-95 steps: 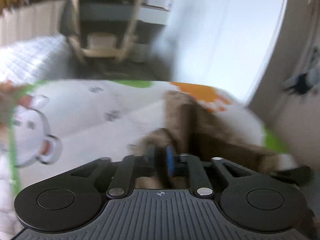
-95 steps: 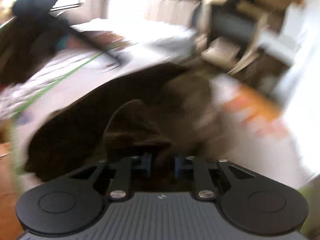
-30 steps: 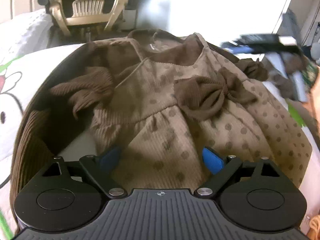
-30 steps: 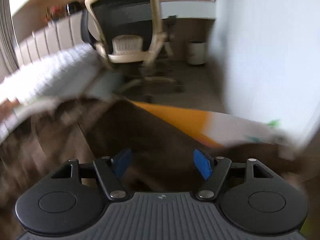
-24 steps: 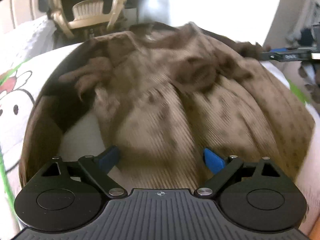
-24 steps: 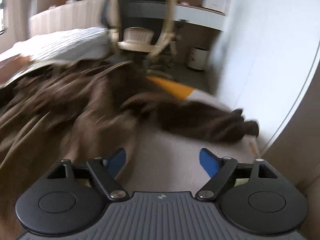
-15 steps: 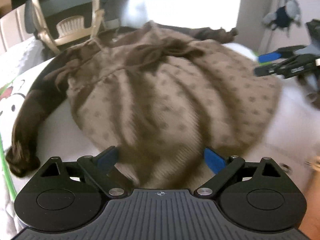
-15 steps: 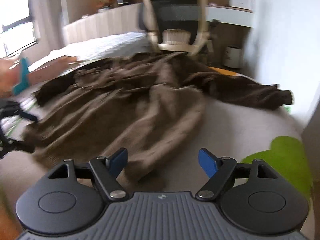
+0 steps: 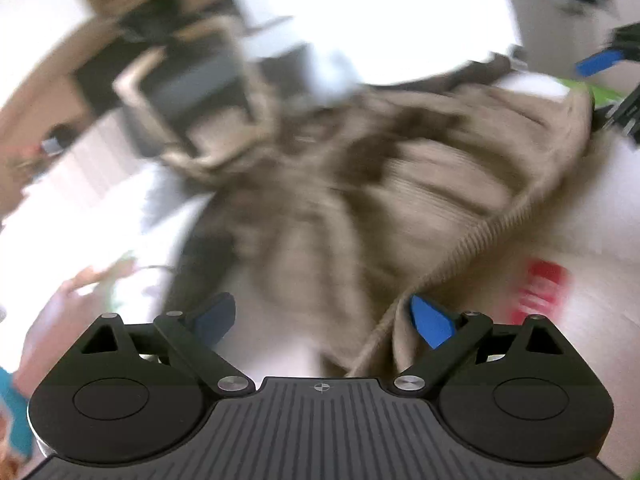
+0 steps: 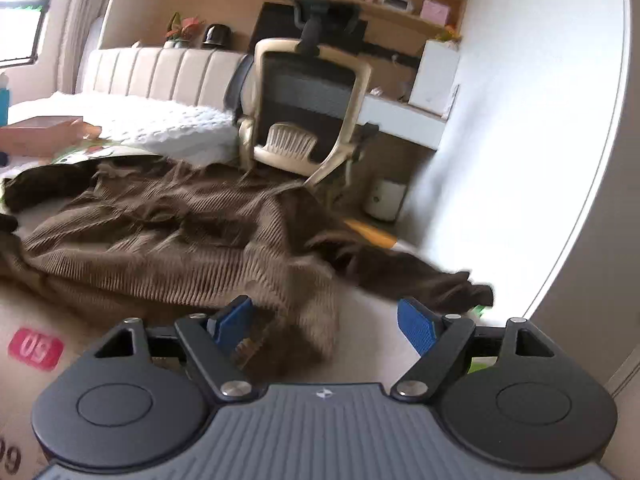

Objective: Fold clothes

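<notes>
A brown ribbed dress [image 10: 180, 240] lies spread on the pale mat [image 10: 368, 320], one dark sleeve [image 10: 420, 276] stretched out to the right. My right gripper [image 10: 326, 318] hovers open over the dress's near corner, and its pads press on nothing. The left wrist view is blurred. There the dress [image 9: 400, 184] fills the middle, and its ribbed hem [image 9: 480, 240] runs down between the jaws, close to the right pad. My left gripper [image 9: 322, 316] stands open and does not pinch the cloth. The right gripper's blue pad [image 9: 600, 62] shows at the far right.
An office chair [image 10: 308, 112] stands behind the dress, with a bed under a white quilt [image 10: 160, 124] to its left. A small bin [image 10: 386, 200] sits by the white wall. A red label [image 10: 36, 348] marks the mat. A hand [image 9: 52, 312] shows at lower left.
Both grippers, earlier shut on the brown cloth, now stand open with the dress laid out. The left view has rolled and drawn back to the hem. The right view has swung towards the chair.
</notes>
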Action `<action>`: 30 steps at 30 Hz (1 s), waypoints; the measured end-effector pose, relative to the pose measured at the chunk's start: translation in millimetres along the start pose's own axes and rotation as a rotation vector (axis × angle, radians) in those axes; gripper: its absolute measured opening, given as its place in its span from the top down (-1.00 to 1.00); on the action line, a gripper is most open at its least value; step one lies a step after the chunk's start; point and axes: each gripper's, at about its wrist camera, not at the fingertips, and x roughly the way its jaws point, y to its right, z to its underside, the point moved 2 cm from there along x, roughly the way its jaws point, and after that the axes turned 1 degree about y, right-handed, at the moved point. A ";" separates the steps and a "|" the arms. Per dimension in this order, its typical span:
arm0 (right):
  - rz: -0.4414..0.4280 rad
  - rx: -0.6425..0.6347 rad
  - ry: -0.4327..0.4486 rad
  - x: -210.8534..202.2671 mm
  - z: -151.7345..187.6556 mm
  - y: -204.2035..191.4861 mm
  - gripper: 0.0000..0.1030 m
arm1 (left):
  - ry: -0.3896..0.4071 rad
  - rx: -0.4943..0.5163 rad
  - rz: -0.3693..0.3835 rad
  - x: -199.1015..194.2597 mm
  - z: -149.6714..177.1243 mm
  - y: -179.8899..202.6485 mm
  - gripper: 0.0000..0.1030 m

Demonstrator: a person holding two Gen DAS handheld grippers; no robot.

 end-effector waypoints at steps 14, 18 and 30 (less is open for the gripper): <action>-0.141 -0.092 -0.021 -5.4 -7.9 -35.6 -0.67 | -0.003 -0.092 0.289 -23.4 16.0 10.3 -0.92; -0.052 -0.257 -0.076 25.4 -0.2 -62.2 -0.57 | -0.029 0.021 0.297 -16.7 14.6 38.5 -0.93; 0.144 -0.123 -0.051 12.5 20.2 -0.4 -0.43 | -0.020 -0.121 -0.144 -8.9 22.6 -50.1 -0.93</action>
